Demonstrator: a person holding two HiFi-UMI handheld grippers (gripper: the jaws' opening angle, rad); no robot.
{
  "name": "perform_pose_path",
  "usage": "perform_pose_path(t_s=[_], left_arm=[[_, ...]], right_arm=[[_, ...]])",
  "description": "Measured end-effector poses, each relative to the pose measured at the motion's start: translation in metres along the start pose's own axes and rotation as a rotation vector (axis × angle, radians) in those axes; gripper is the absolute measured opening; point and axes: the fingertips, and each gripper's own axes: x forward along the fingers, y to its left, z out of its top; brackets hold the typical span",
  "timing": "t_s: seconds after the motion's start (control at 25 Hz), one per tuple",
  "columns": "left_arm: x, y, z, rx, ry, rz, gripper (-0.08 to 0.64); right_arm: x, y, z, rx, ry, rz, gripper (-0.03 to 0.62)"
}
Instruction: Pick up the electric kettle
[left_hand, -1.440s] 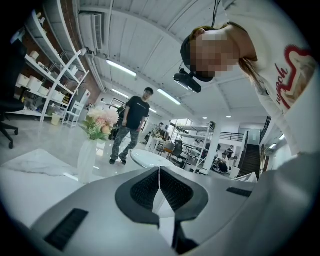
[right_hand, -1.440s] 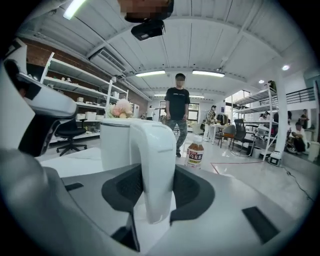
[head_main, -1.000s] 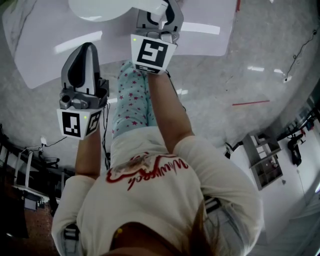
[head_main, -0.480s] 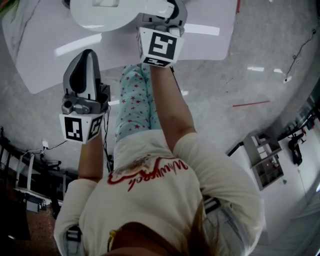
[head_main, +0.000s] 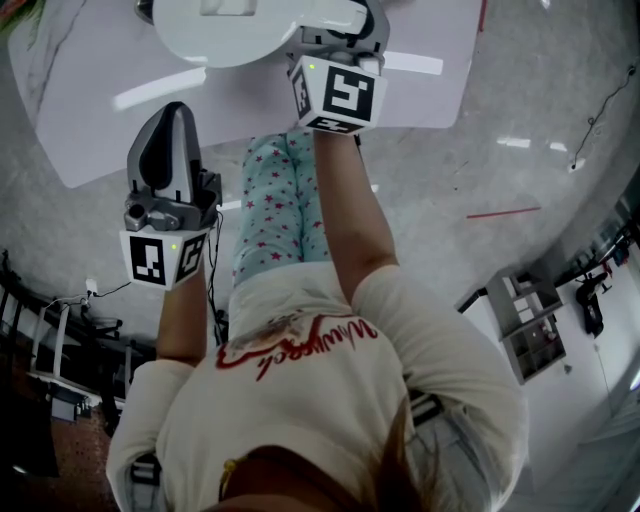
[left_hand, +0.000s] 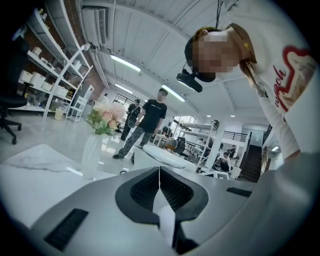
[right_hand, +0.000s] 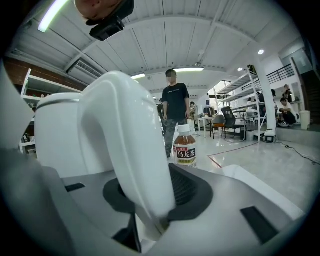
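Observation:
The white electric kettle (head_main: 225, 28) stands on the white table (head_main: 420, 90) at the top of the head view. My right gripper (head_main: 336, 14) reaches to its handle. In the right gripper view the curved white handle (right_hand: 122, 135) runs down between the dark pads of the right gripper (right_hand: 152, 194), which is shut on it; the jaws have just been opening slightly, with the handle still between them. The kettle body (right_hand: 55, 135) rises to the left. My left gripper (head_main: 168, 112) hovers at the table's near edge, apart from the kettle, shut and empty (left_hand: 160, 172).
A bottle of brown tea (right_hand: 185, 145) stands just beyond the kettle. A glass vase of flowers (left_hand: 95, 147) is on the table ahead of the left gripper. People stand farther off on the floor. Shelves (head_main: 530, 320) lie behind me.
My right gripper has shifted to the right and rolled a little at the kettle's handle. The left gripper has stayed where it was.

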Motion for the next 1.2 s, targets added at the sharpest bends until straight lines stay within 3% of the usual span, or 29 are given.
perform_pose_path(t_s=[0.6,0.92,1.2], left_arm=[[0.007,-0.011,0.028,0.032,-0.054,0.049,0.012],[0.001,-0.030,0.068,0.052,-0.108,0.057,0.012],[-0.010,-0.061,0.121,0.109,-0.131,0.044,0.012]], right_arm=[[-0.012,0.003,0.041,0.034,-0.003,0.081,0.124],[-0.030,0.001,0.109,0.013,-0.030,0.125,0.124],[-0.058,0.000,0.184,0.000,0.003,0.111,0.126]])
